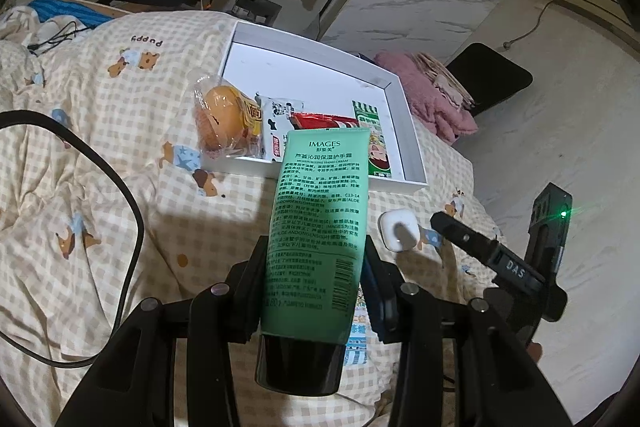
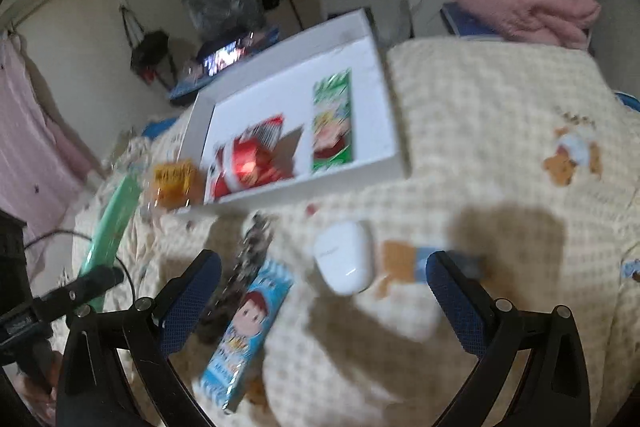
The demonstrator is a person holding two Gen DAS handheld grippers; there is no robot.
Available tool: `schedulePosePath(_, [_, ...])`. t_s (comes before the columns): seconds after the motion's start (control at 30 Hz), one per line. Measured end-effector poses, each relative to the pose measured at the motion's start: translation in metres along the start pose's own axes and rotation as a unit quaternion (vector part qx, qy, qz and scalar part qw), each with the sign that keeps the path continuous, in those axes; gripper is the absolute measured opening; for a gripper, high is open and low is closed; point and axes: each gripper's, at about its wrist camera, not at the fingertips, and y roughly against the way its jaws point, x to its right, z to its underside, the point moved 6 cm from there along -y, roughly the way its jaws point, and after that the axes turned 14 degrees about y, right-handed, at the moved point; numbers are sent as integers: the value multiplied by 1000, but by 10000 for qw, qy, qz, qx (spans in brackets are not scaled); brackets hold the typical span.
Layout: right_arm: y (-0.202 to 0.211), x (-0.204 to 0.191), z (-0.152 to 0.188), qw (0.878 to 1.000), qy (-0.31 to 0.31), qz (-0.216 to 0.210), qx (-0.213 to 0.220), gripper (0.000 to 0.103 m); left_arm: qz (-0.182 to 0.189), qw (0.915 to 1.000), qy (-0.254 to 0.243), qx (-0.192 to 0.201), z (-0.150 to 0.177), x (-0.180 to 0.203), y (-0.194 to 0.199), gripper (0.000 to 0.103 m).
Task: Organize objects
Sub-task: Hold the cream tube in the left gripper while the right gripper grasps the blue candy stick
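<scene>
Green hand-cream tube (image 1: pixel 316 227) clamped between narrowed jaws of left gripper (image 1: pixel 314 267) — black cap nearest camera, crimped end raised over near wall of white tray (image 1: pixel 404 131). Right gripper (image 2: pixel 324 283) seen spread wide, nothing held — white earbud case (image 2: pixel 346 257) lying on checked bedsheet (image 2: pixel 480 131) between its fingers. Blue snack packet (image 2: pixel 246 331) just beside case.

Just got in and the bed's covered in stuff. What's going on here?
A person is tidying loose items into a white box on the checked quilt, with a handheld gripper in each hand. The left gripper is shut on a green hand cream tube, held above the quilt just short of the box. The right gripper is open and empty, over a white earbud case and a blue snack packet. Snacks already lie in the box.
</scene>
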Motion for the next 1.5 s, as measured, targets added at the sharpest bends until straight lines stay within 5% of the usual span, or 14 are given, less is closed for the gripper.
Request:
schedulePosePath(0.3, [-12, 0, 2, 9995, 254, 160, 132, 103, -16, 10000, 31, -71, 1, -1, -5, 45])
schedulePosePath(0.47, [-13, -18, 1, 9985, 448, -216, 246, 103, -34, 9999, 54, -131, 3, -2, -8, 45])
schedulePosePath(0.53, [-18, -35, 3, 9962, 547, -678, 97, 92, -34, 9999, 64, -151, 3, -3, -8, 45])
schedulePosePath(0.8, [-39, -78, 20, 9861, 836, -1129, -889, 61, -54, 9998, 73, -148, 2, -5, -8, 45])
schedulePosePath(0.93, [-54, -79, 35, 9818, 629, -1091, -1423, 60, -76, 9998, 31, -157, 3, -3, -9, 45])
schedulePosePath(1.0, [-62, -73, 41, 9807, 501, -1005, -1602, 48, -79, 9998, 6, -165, 4, -3, -9, 45])
schedulePosePath(1.33, [-72, -55, 46, 9763, -448, -1430, -1560, 46, -136, 9997, -22, -221, 6, -3, -13, 45])
schedulePosePath(1.5, [-70, -60, 47, 9781, -309, -1396, -1511, 28, -151, 9996, -47, -227, 7, -3, -14, 45])
